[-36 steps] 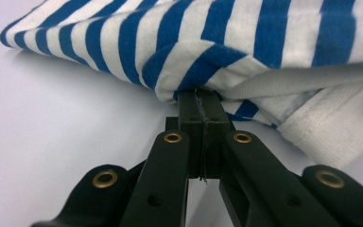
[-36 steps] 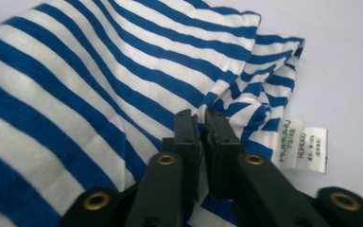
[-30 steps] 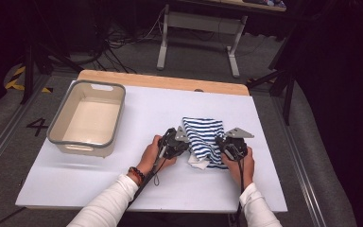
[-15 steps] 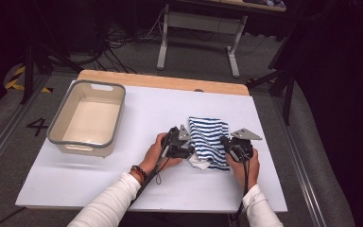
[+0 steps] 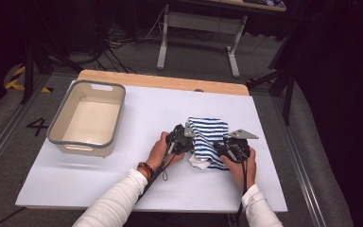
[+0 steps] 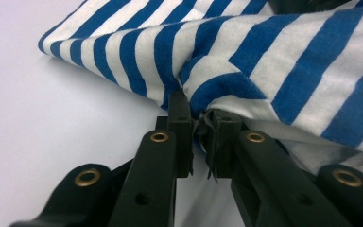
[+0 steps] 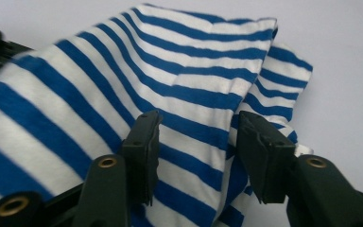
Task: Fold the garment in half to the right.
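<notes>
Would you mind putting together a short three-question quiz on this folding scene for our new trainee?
1. True or false: the left gripper is pinching a fold of the striped cloth.
2. Where does the beige tub stand relative to the cloth: A) to the left of it, B) on top of it, C) to the right of it?
3. How do the jaws of the right gripper stand, and what lies between them?

Key
1. True.
2. A.
3. They stand apart, having just been opening, with the cloth lying between them and not clamped.
</notes>
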Demonstrator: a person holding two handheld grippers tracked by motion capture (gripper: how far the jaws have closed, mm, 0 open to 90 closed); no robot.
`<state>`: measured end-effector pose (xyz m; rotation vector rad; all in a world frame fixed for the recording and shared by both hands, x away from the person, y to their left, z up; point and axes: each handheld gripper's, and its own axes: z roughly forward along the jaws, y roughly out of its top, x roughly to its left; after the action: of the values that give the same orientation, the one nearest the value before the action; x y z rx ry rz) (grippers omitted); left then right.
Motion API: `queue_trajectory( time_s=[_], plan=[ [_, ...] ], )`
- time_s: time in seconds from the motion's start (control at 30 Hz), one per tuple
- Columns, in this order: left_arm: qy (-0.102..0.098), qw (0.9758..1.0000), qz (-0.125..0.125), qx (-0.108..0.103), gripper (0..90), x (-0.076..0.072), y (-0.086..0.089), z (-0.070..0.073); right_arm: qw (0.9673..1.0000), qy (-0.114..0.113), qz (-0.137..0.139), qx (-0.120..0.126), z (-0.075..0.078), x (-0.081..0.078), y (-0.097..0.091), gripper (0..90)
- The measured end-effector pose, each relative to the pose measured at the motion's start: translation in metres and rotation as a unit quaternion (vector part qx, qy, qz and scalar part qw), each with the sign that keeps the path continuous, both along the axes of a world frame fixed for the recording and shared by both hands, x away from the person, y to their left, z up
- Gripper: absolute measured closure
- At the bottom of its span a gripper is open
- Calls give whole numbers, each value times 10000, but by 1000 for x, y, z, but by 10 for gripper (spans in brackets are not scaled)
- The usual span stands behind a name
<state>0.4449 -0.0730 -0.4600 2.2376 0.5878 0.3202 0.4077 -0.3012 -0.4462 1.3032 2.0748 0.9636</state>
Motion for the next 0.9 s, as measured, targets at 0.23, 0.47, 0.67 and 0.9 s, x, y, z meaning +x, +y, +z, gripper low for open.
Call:
queue_trajectory(
  time_s=[0.23,0.47,0.67,0.9],
  plan=[
    [-77,9999,7,104,838,-3,4,2,9996,231,180,58,-9,9,1,721],
    [-191,9996,51,211,838,-8,26,9,9992,29,396,-98,-4,4,12,887],
    [-244,9992,133,288,838,-19,54,14,9985,-221,465,167,8,-5,24,888],
    [-251,9982,119,525,836,-31,82,16,9965,-207,813,25,6,-11,47,888]
  ],
)
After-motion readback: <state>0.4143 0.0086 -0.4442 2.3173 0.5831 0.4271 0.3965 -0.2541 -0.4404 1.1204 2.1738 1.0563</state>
